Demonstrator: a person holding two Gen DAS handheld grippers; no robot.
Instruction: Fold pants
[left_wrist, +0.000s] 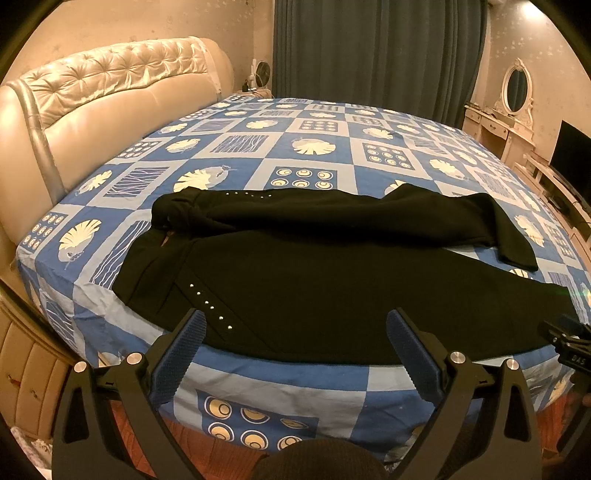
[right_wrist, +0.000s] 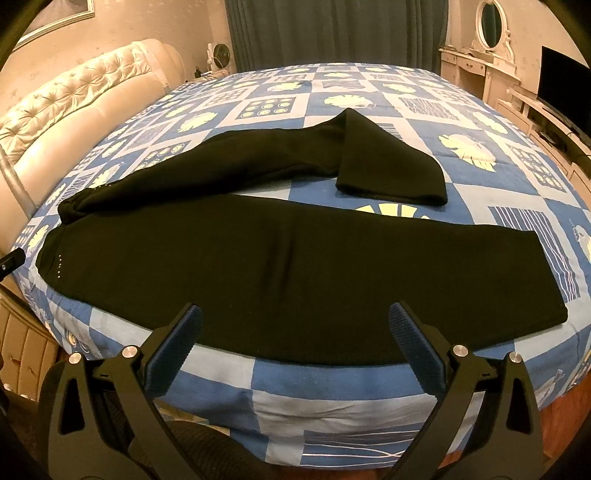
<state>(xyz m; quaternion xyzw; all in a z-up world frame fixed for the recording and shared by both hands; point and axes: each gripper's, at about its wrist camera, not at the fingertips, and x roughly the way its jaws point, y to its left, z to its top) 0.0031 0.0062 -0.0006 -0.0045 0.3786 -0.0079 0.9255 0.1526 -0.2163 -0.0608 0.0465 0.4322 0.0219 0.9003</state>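
Both claws, left claw (left_wrist: 295, 334) and right claw (right_wrist: 295, 326), gape wide and empty at the bed (right_wrist: 332, 384) edge. Black pants (right_wrist: 258, 266) lie spread across the bed, far leg doubled back. Soft, limp fabric probably needs pinching at waistband and cuff.

Black pants (left_wrist: 332, 288) lie spread just beyond the fingers (left_wrist: 188, 354), near leg flat, far leg's end folded back.

Left gripper (left_wrist: 295, 332): black angular frame, round silver screws, fingers (left_wrist: 184, 354) faced with ribbed dark-blue pads. Right gripper (right_wrist: 295, 328): same black frame, silver screws, blue ribbed pads (right_wrist: 417, 347). Dark knit clothing below both frames.
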